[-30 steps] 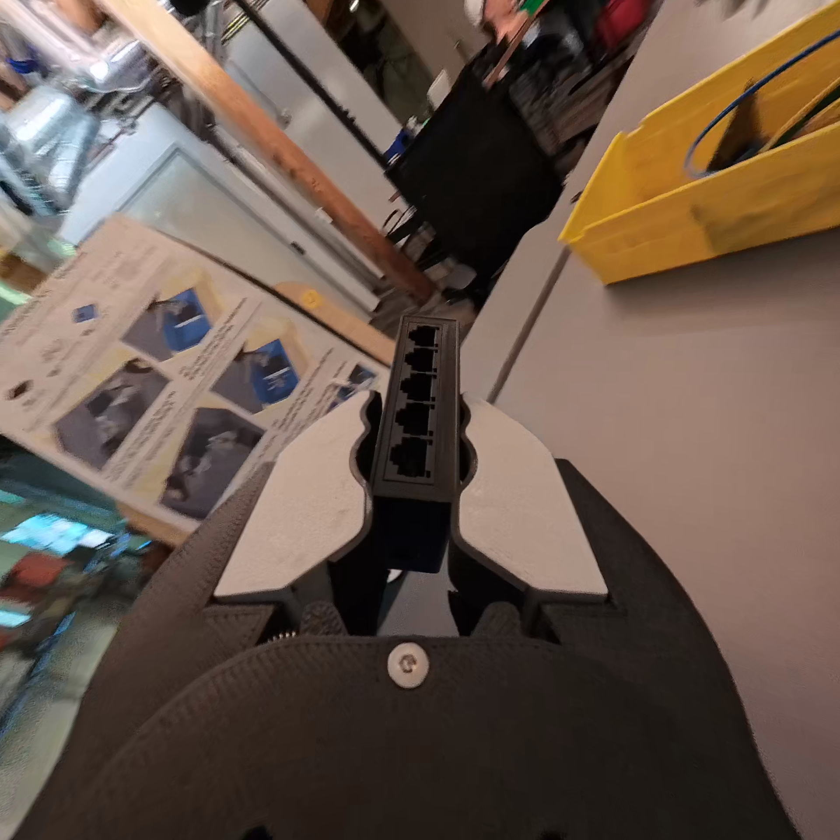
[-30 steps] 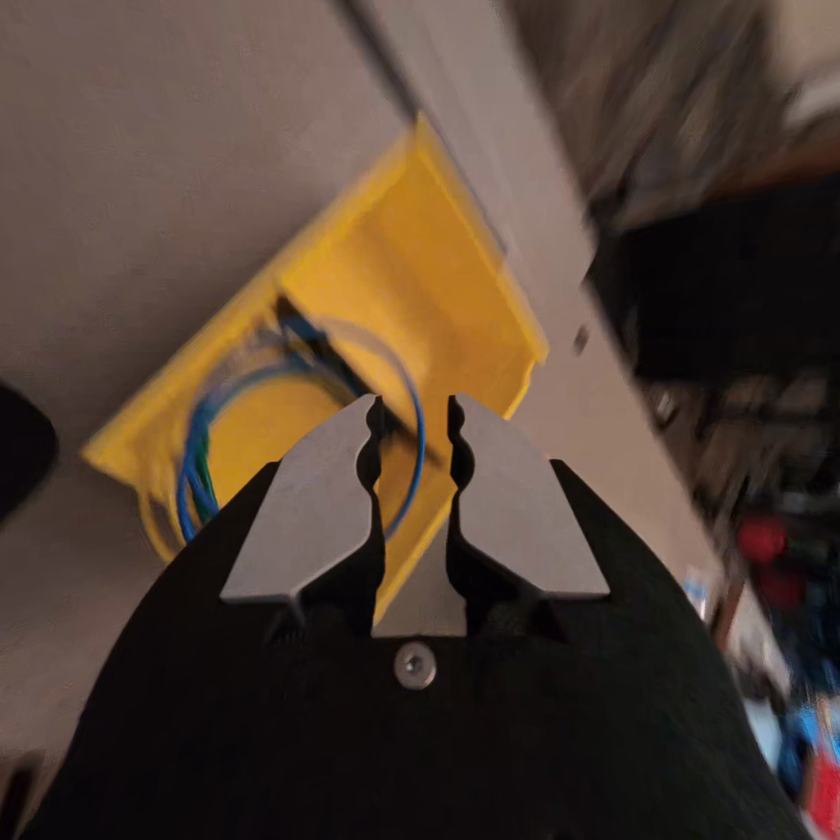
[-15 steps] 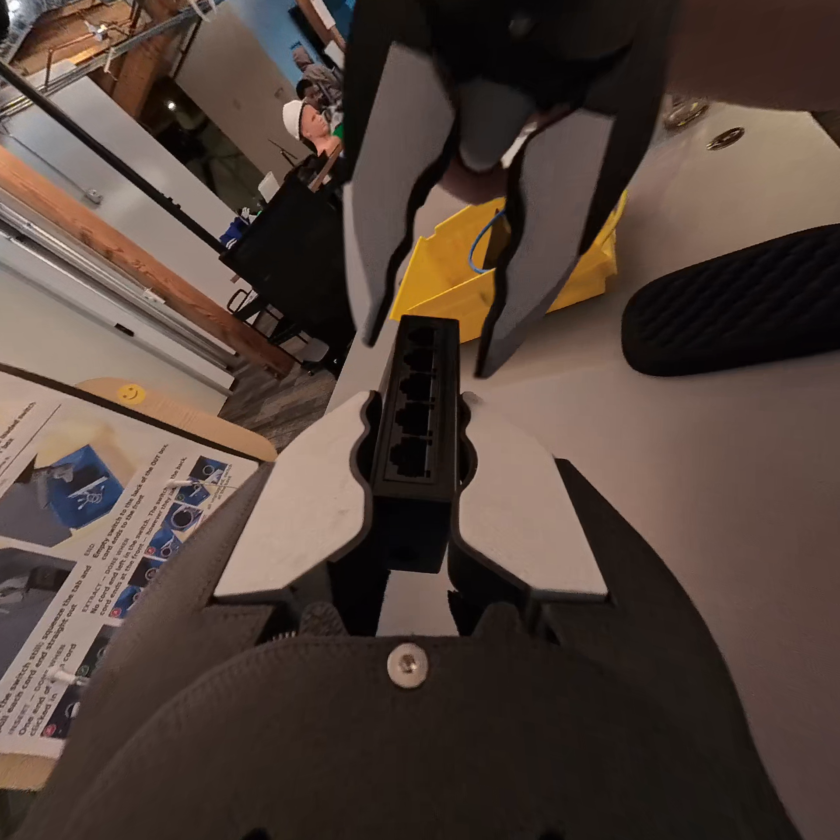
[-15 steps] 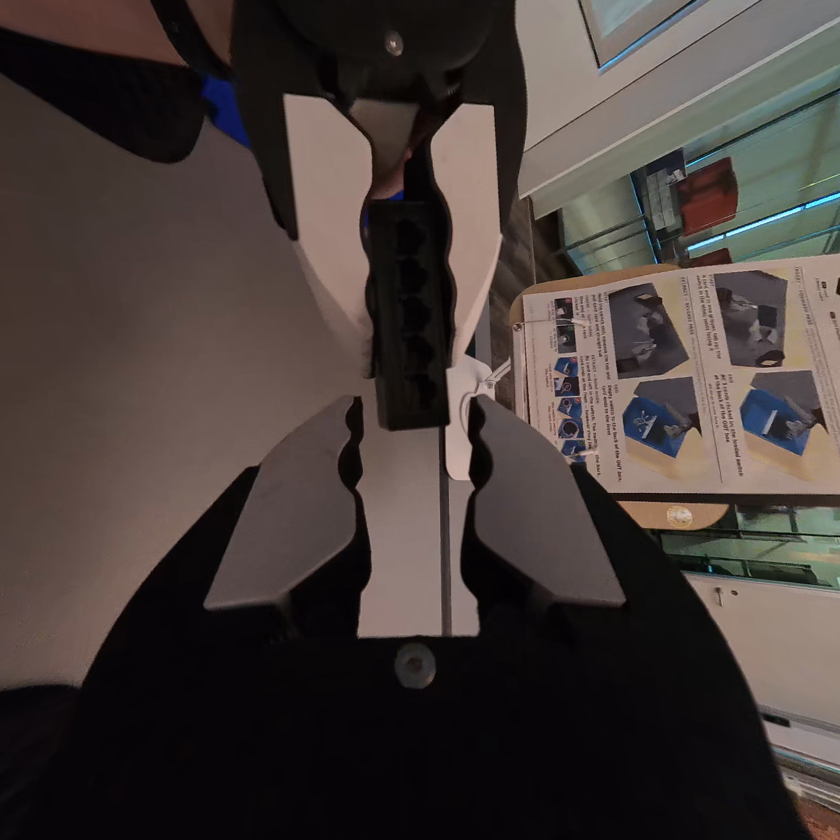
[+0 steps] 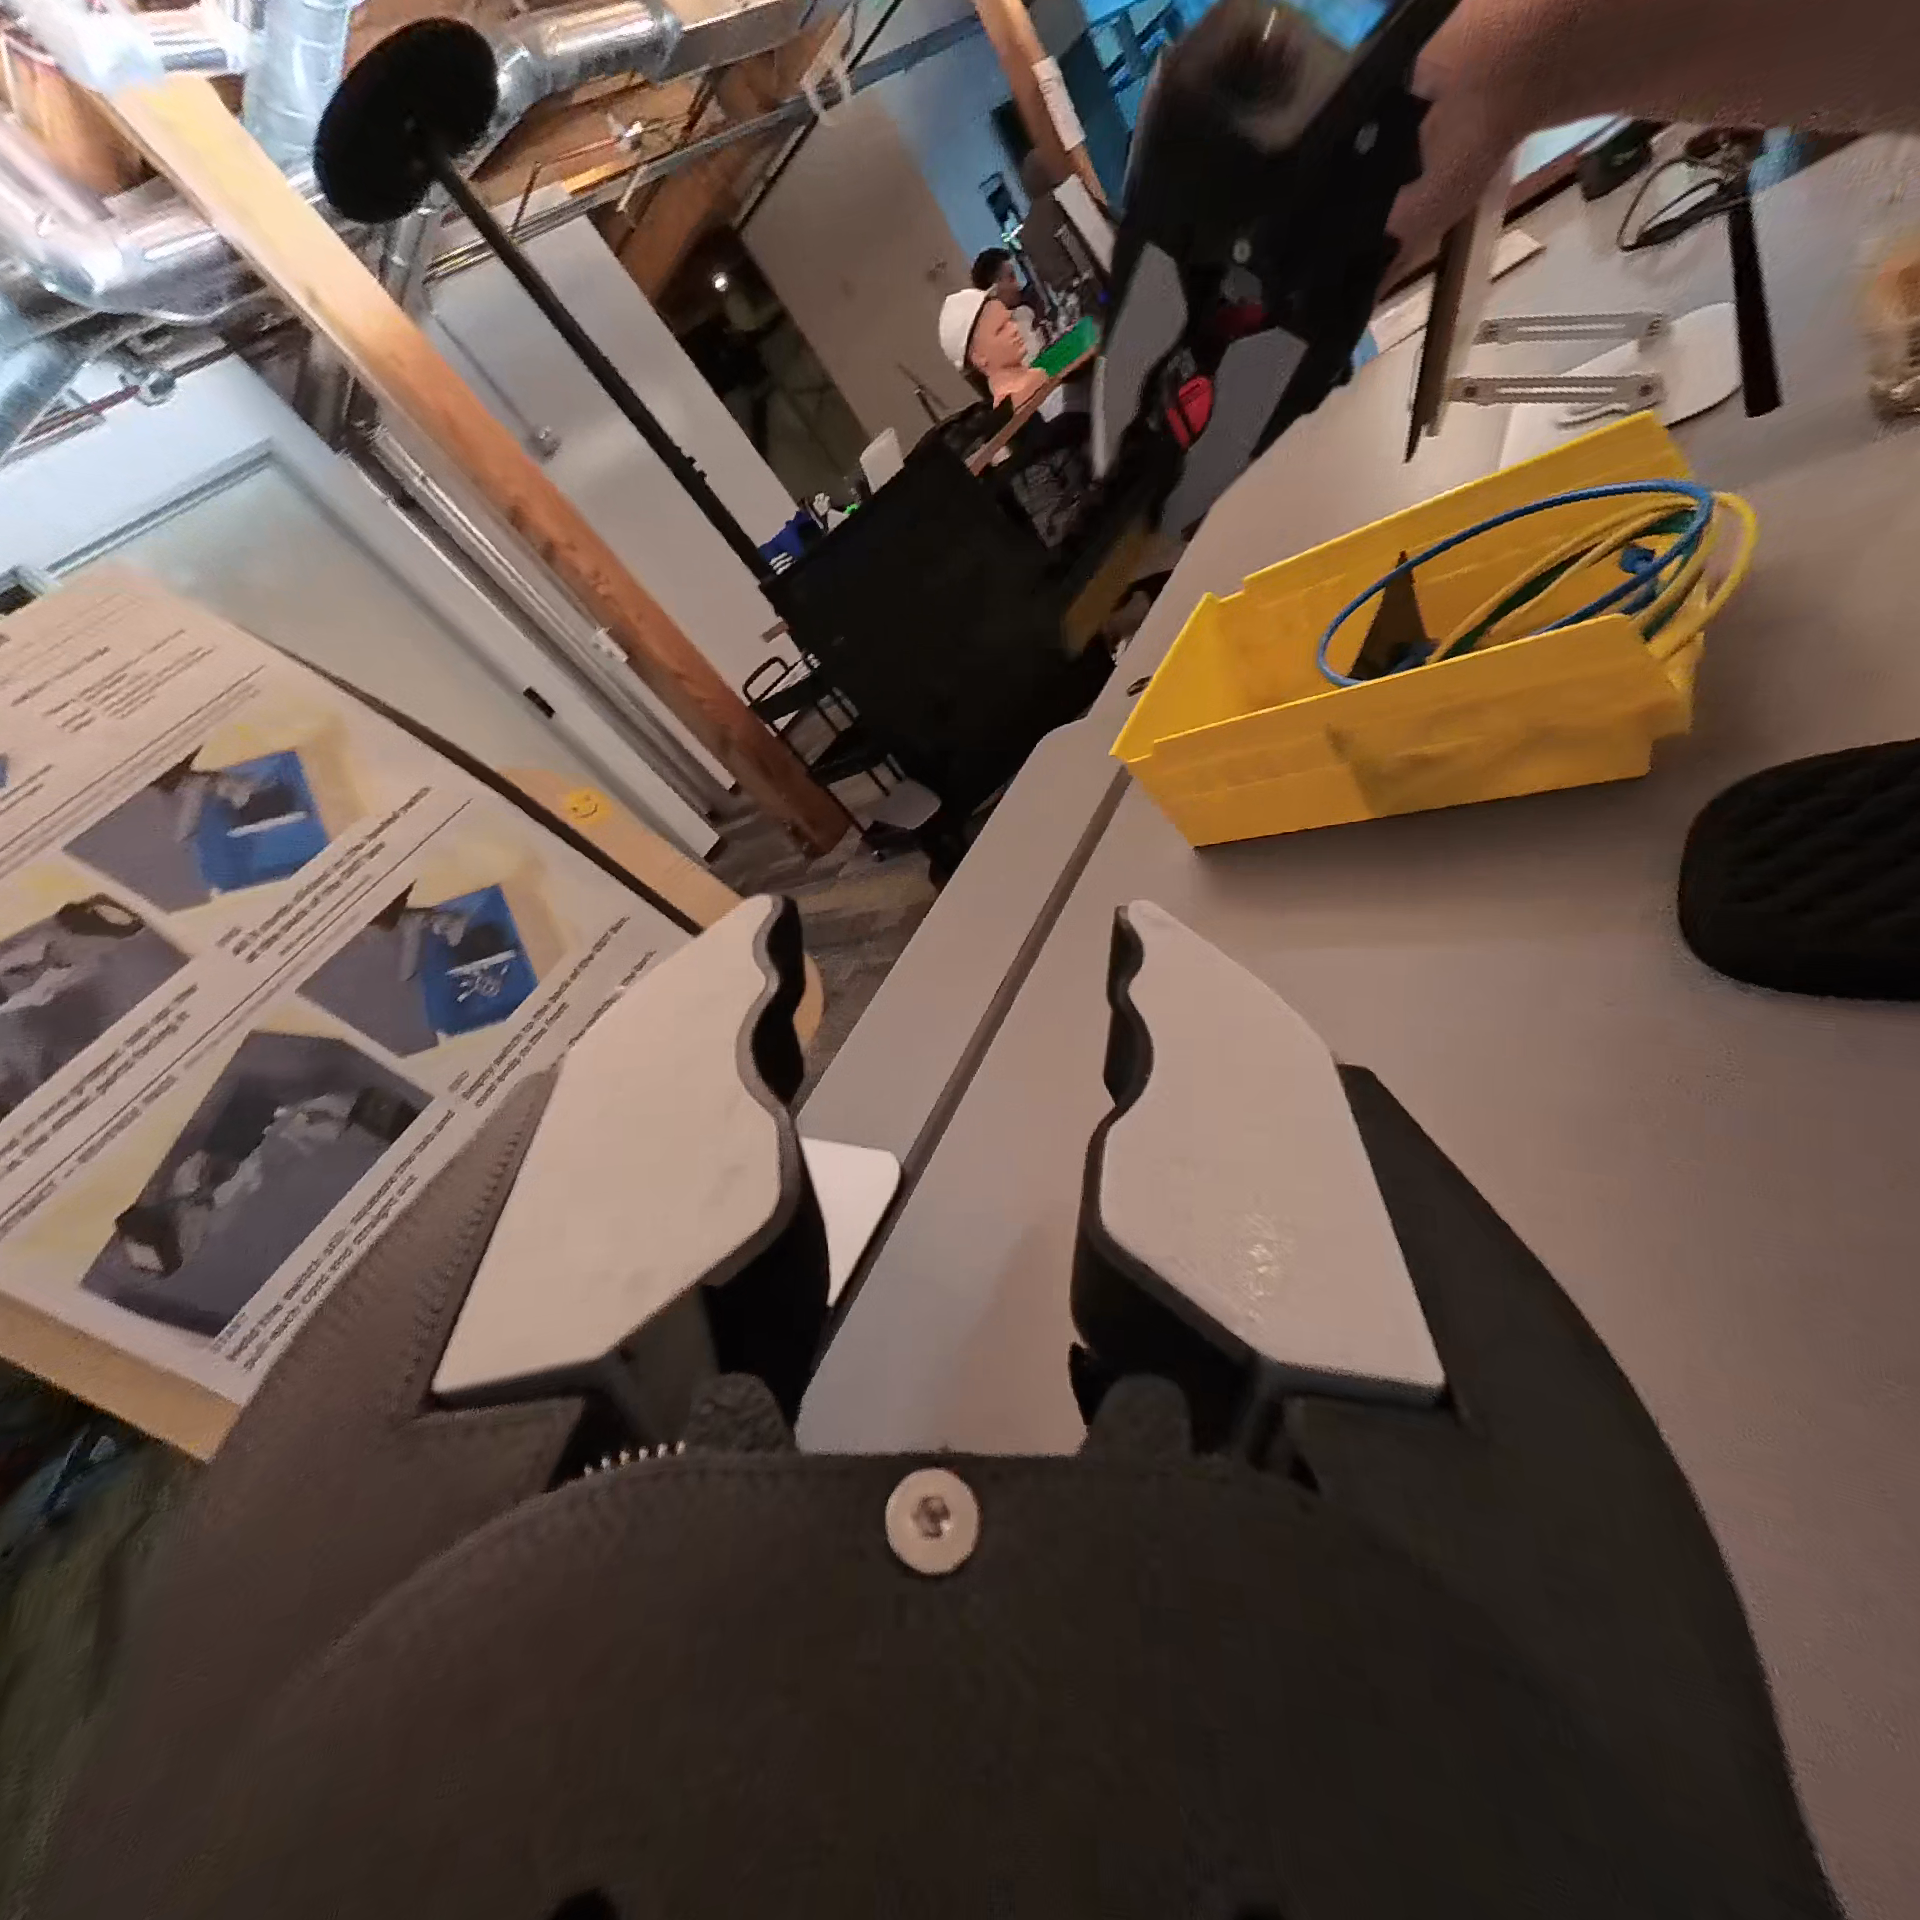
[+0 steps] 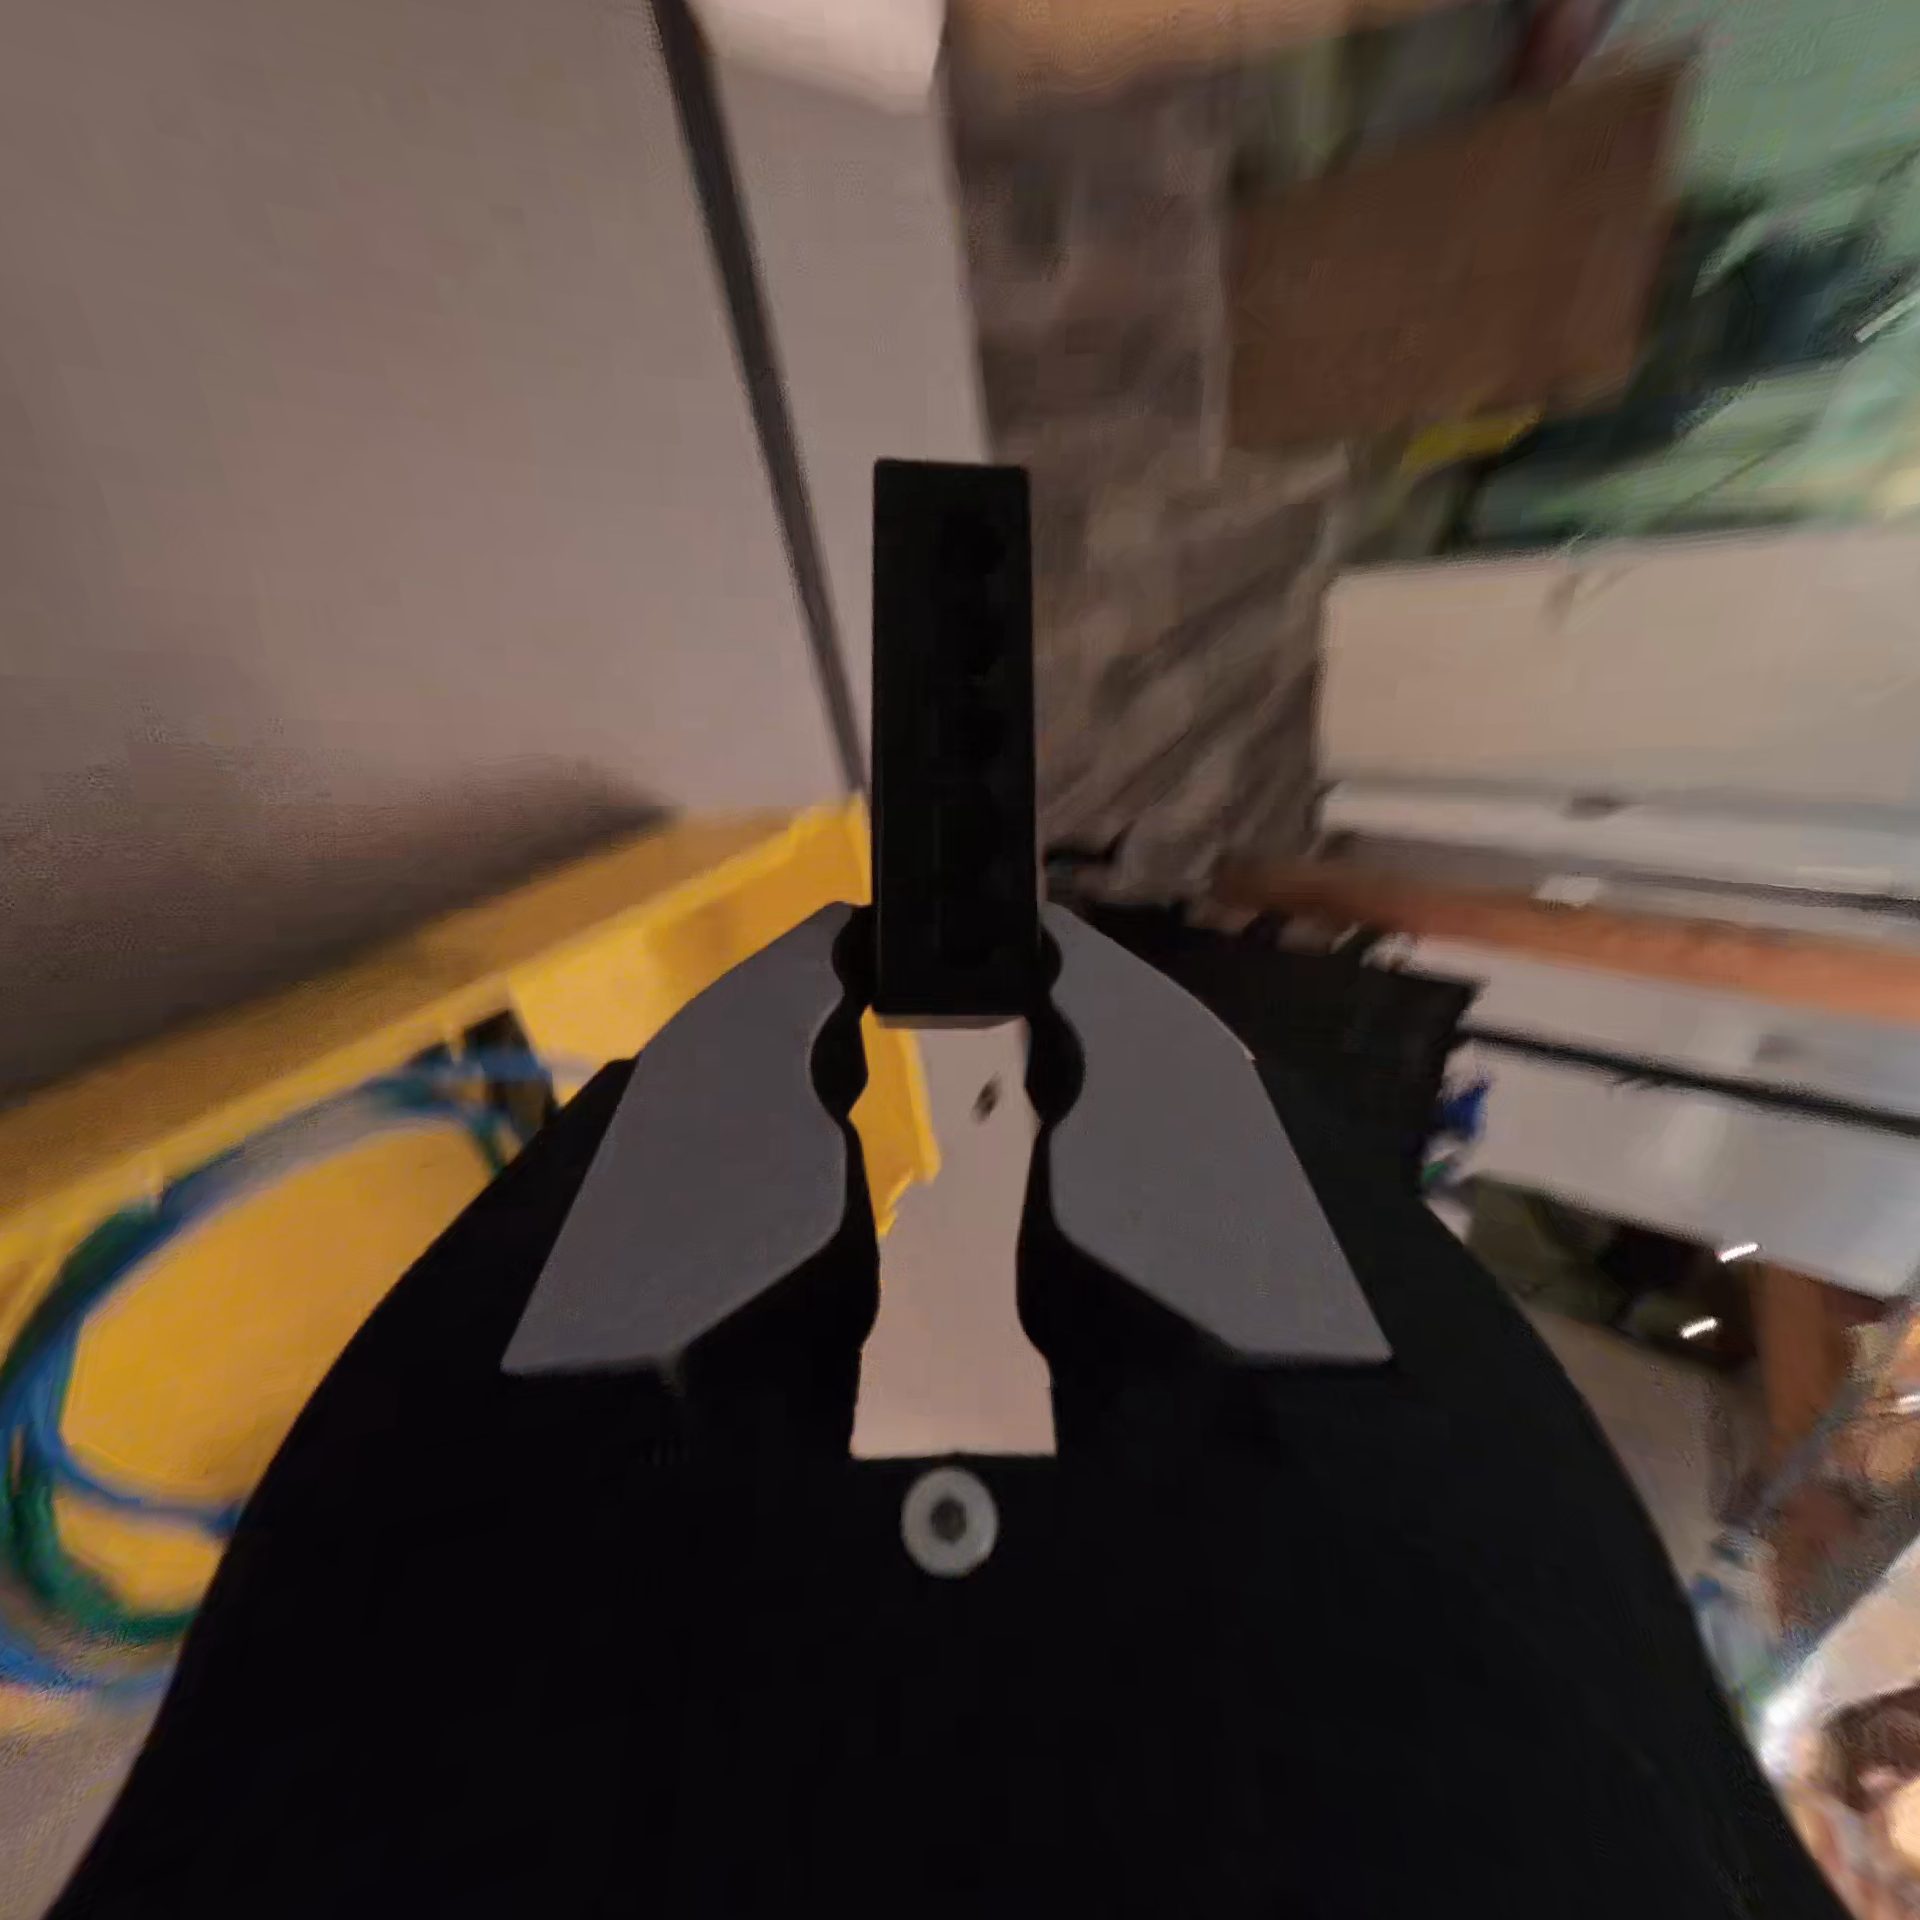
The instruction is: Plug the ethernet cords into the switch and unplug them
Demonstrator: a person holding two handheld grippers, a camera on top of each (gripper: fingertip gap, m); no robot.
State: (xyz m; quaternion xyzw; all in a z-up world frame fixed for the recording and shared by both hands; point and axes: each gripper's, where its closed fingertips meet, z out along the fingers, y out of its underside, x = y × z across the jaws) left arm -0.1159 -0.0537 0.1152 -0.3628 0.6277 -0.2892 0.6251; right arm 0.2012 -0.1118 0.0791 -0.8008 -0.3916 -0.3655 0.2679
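My right gripper [image 6: 948, 935] is shut on one end of the black ethernet switch [image 6: 951, 707], which sticks straight out ahead of the fingertips with both pads pressed on its sides. The view is blurred with motion. My left gripper [image 5: 951, 920] is open and empty, low over the grey table [image 5: 1403, 1091]. The right gripper also shows blurred and raised at the top of the left wrist view [image 5: 1184, 416]. The blue, yellow and green ethernet cords [image 5: 1558, 561] lie coiled in the yellow bin [image 5: 1403, 727]. The bin [image 6: 644, 935] and the cords [image 6: 62, 1403] show below the right gripper.
A black textured pad [image 5: 1808, 873] lies at the right. A printed instruction sheet on a board [image 5: 260, 935] stands off the table's left edge. A seam [image 5: 997, 997] runs along the table. A white card [image 5: 847, 1205] lies under the left finger. My hands' fingertips stand some 35 centimeters from each other.
The switch went from my left gripper to my right. The left jaws opened and let it go. The right jaws closed on it and carried it up and away toward the bin.
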